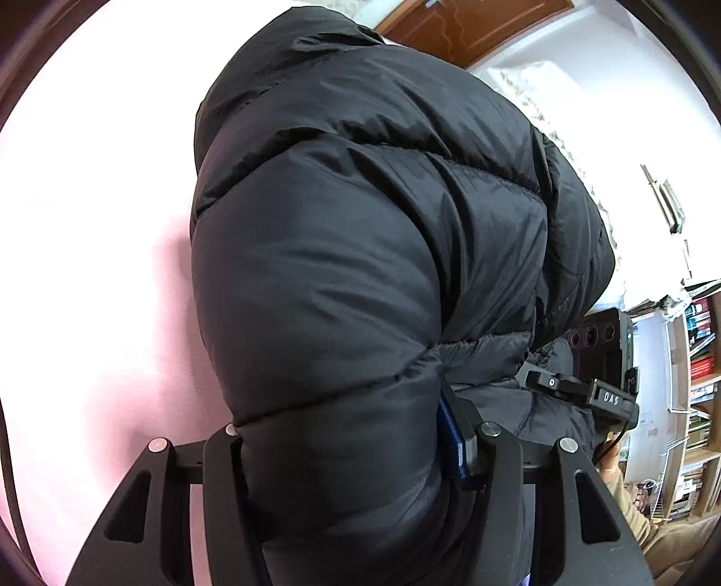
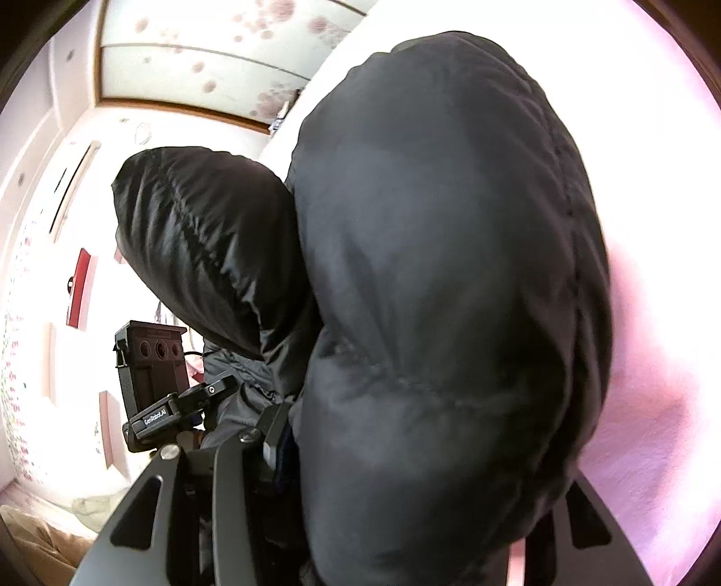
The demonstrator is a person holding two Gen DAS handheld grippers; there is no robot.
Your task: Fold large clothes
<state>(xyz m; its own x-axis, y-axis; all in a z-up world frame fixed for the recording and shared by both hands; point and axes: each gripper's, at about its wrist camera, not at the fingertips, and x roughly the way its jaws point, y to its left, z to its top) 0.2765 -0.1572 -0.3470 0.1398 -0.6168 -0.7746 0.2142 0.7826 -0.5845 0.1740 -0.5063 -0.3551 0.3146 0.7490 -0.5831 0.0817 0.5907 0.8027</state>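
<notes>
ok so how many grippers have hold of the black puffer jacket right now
2. The left gripper clamps a puffy fold of the black puffer jacket at the bottom of its own view; the right gripper grips another bulge low in its view, one finger hidden.

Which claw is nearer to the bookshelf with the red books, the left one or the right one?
Right. In the left wrist view, the right claw appears beside the bookshelf, while the left claw grips the black puffer jacket further from it.

A pale pink surface (image 1: 99, 225) filled the left of the left wrist view, brightly lit. A brown wooden door (image 1: 468, 27) sat at top, a bookshelf (image 1: 698, 383) at lower right. A blotched panel (image 2: 203, 49) crossed the right wrist view's top.
</notes>
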